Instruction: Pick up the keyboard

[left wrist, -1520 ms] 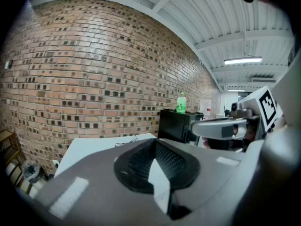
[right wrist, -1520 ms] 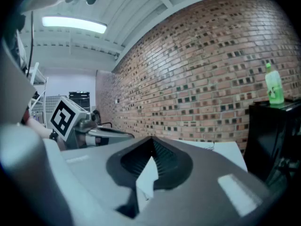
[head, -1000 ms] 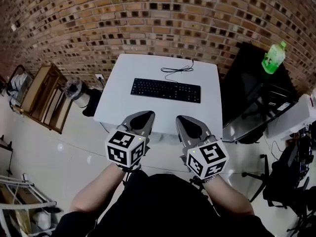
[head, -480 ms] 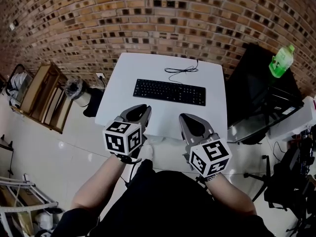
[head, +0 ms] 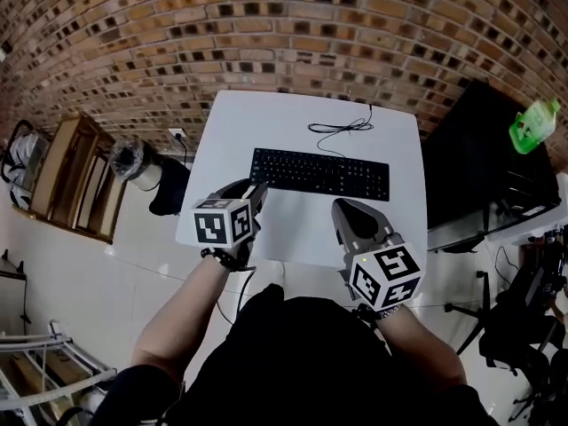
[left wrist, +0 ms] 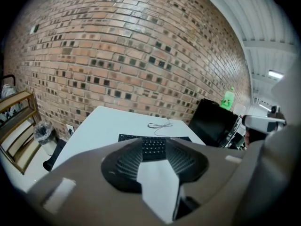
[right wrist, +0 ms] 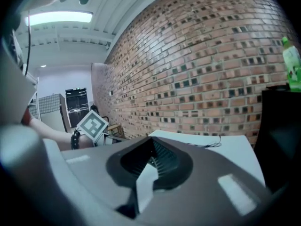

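A black keyboard [head: 319, 174] lies flat across the middle of the white table [head: 293, 118], its thin cable [head: 342, 128] coiled behind it. My left gripper [head: 252, 189] hovers just in front of the keyboard's left end. Its jaws have just been opening and hold nothing. In the left gripper view the keyboard [left wrist: 155, 146] shows beyond the gap of the left gripper [left wrist: 154, 141]. My right gripper [head: 343, 206] is over the table's front part, short of the keyboard's right half. The right gripper [right wrist: 150, 139] is shut and empty.
A black desk [head: 475, 162] stands right of the table with a green bottle [head: 532, 124] on it. A wooden rack [head: 67, 171] and a lined bin [head: 131, 160] stand on the floor at left. A brick wall [head: 293, 34] runs behind the table.
Both grippers have moved forward from the table's near edge toward the keyboard, the left one further. The left jaws have gone from shut to open.
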Motion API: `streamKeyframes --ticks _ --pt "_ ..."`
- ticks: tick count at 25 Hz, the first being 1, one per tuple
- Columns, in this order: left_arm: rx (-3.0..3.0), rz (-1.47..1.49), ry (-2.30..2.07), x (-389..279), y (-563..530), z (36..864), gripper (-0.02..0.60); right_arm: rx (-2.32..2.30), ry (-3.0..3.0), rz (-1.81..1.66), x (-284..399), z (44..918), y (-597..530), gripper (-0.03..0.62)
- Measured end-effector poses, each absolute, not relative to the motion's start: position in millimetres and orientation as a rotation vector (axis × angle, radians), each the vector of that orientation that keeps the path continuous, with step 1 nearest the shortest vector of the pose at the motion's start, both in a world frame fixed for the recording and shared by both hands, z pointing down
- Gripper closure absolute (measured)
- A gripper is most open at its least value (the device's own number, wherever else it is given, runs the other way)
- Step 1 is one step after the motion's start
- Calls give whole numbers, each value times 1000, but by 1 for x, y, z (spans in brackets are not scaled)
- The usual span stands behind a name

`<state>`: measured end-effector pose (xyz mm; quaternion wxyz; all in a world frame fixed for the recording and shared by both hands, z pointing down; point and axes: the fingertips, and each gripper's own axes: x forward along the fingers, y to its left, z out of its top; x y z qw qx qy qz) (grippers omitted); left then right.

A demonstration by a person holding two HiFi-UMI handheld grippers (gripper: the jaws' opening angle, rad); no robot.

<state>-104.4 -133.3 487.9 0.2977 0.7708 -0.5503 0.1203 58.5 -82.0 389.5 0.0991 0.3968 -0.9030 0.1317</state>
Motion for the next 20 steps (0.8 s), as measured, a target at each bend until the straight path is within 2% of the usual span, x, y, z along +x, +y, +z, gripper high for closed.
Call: streamKeyframes --ticks 7,20 --pt "1910 371 -1393 -145 -192 549 405 1241 -2591 471 45 409 -123 592" --pt "1773 443 -1179 -156 -244 644 403 1351 -2468 574 35 436 -163 592"
